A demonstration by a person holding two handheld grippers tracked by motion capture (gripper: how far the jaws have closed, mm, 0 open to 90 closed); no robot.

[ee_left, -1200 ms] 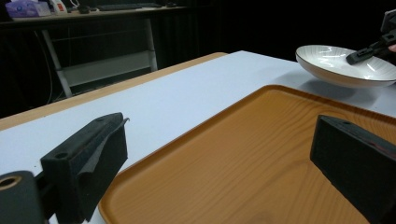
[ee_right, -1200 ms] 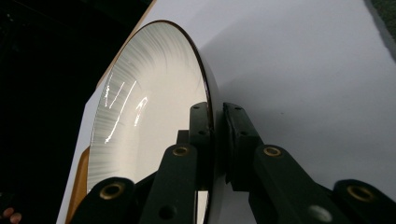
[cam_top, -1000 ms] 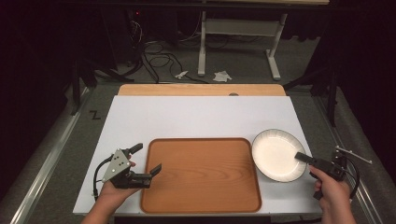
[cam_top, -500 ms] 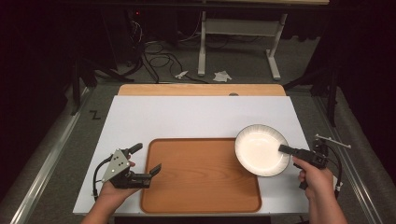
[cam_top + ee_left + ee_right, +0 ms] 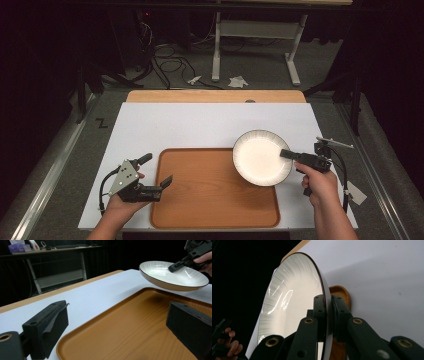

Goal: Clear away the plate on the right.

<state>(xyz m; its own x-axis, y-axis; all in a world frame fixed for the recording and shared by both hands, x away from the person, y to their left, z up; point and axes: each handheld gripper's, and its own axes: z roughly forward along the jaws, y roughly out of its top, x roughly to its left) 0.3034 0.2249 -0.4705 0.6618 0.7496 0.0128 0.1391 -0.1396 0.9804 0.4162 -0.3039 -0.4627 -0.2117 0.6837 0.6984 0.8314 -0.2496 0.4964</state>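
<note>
**Plate held up over the tray's corner**

The right gripper (image 5: 287,154) has its jaws pinched tight on the rim of the white plate (image 5: 260,159). In the right gripper view the plate (image 5: 292,305) stands on edge and hides most of the tray; just a small brown bit (image 5: 339,293) peeks out behind the jaws. In the left gripper view the plate (image 5: 172,275) hangs in the air, tipped a little, with a dark shadow on the wood below it. The plate's underside is hard to see, but it seems not to touch the tray.

A second ago the plate was off to the right of the tray, over the white table top. Now it has come left and covers the tray's far right corner.

The left gripper (image 5: 155,175) has not moved. Its jaws are wide apart, holding nothing, by the tray's (image 5: 210,200) left edge. The tray's middle is bare. The white table top (image 5: 200,125) has lots of free room behind the tray.
</note>
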